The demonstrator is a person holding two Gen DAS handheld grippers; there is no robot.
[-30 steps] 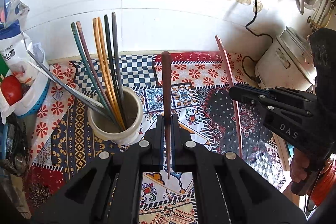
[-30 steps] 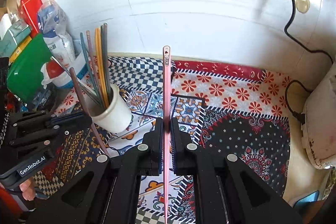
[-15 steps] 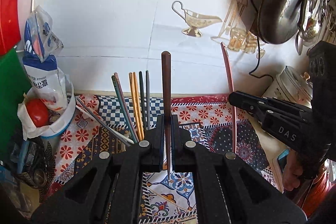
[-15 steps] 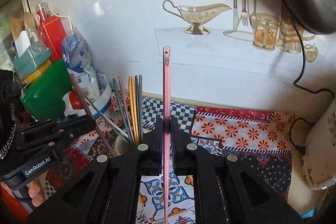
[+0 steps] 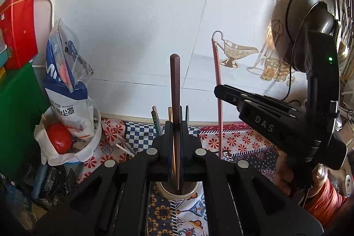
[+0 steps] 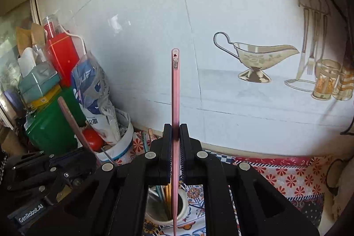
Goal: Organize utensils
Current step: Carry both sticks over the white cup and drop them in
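Left hand-held gripper (image 5: 176, 125) pinches brown chopstick (image 5: 174, 90) above cup (image 5: 177, 191); right hand-held gripper (image 6: 176, 127) pinches pink chopstick (image 6: 175, 90); several chopsticks already in the cup; these two remain.

Both grippers now sit higher than a second ago and directly over the white cup (image 5: 178, 191). The brown chopstick (image 5: 174, 92) and pink chopstick (image 6: 175, 92) now hang with their lower tips in its mouth instead of beside it.

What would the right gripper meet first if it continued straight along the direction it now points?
Probably the white tiled wall: the right gripper, shut on the pink chopstick, aims above the cup. Depth is unclear.
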